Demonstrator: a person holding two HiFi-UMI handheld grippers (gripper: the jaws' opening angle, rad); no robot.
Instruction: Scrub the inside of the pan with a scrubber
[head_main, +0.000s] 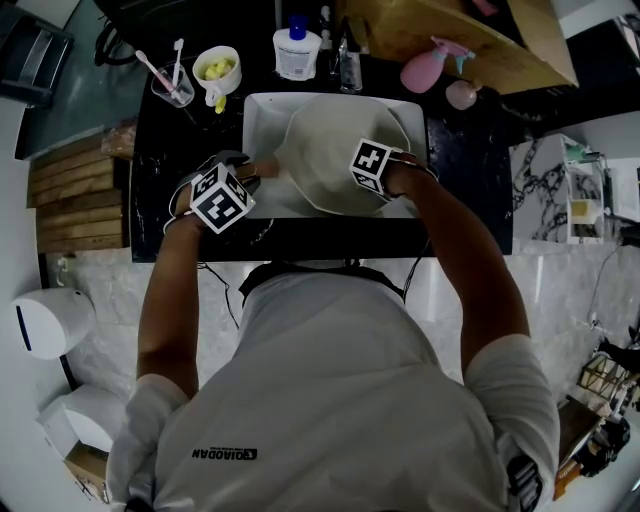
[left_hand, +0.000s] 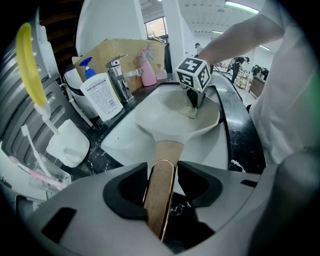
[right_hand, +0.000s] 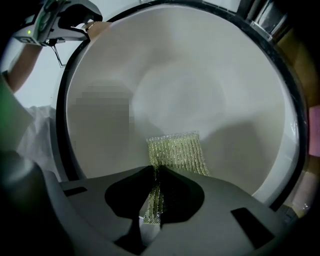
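Note:
A white pan (head_main: 335, 160) rests tilted in the white sink (head_main: 258, 125), its wooden handle (left_hand: 162, 185) pointing left. My left gripper (left_hand: 161, 187) is shut on that handle, with the pan's bowl (left_hand: 170, 112) beyond it. My right gripper (right_hand: 156, 192) is shut on a yellow-green mesh scrubber (right_hand: 177, 152), whose free end lies flat against the pan's inside wall (right_hand: 190, 90). In the head view the right gripper (head_main: 375, 170) is over the pan's right side and the left gripper (head_main: 225, 195) is at the sink's left edge.
Behind the sink stand a tap (left_hand: 117, 75), a white blue-capped bottle (head_main: 297, 50), a pink spray bottle (head_main: 428, 68), a cup of toothbrushes (head_main: 172, 82) and a white bowl (head_main: 217, 68). A wooden board (head_main: 450, 30) leans at the back. Black countertop (head_main: 465, 190) surrounds the sink.

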